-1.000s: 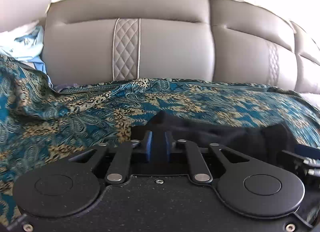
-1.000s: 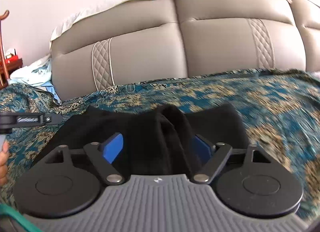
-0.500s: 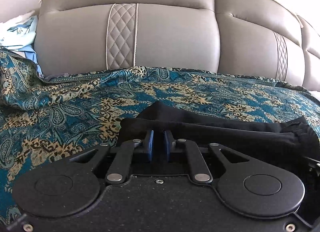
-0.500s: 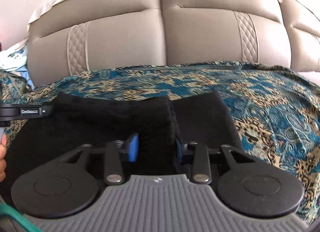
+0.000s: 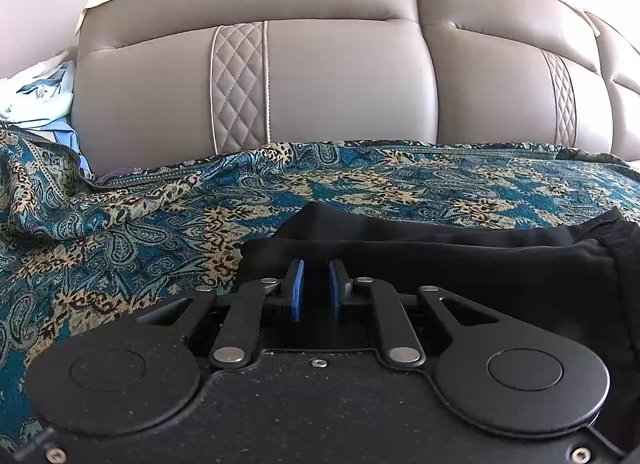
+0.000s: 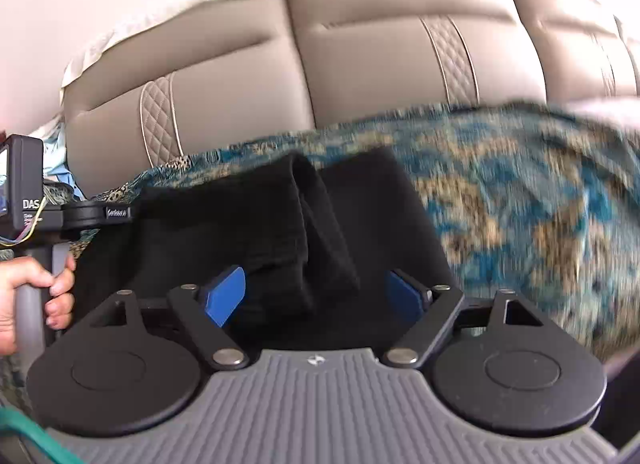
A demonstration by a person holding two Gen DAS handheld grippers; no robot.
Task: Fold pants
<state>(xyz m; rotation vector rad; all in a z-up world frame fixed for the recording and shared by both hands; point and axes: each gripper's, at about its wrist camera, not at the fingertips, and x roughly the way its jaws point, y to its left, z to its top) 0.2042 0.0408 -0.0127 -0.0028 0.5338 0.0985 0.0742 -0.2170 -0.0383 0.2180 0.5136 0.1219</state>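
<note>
The black pants [image 5: 460, 264] lie folded on a teal and gold patterned bedspread [image 5: 140, 223]. In the left wrist view my left gripper [image 5: 316, 268] sits over the pants' left edge, its blue pads [image 5: 297, 288] a narrow gap apart with black cloth between them. In the right wrist view the pants [image 6: 248, 219] show a raised fold ridge down the middle. My right gripper [image 6: 316, 284] is open wide, its blue pads [image 6: 224, 296] on either side of that ridge, not pinching it.
A padded beige headboard [image 5: 340, 75] rises behind the bed. Light blue and white cloth [image 5: 36, 99] is bunched at the far left. The person's hand [image 6: 28, 300] holds the left gripper's handle at the left edge of the right wrist view.
My right gripper was shut on the pants' fold half a second ago and has opened wide and let go. My left gripper's pads have parted slightly. The right view shifted, now blurred.
</note>
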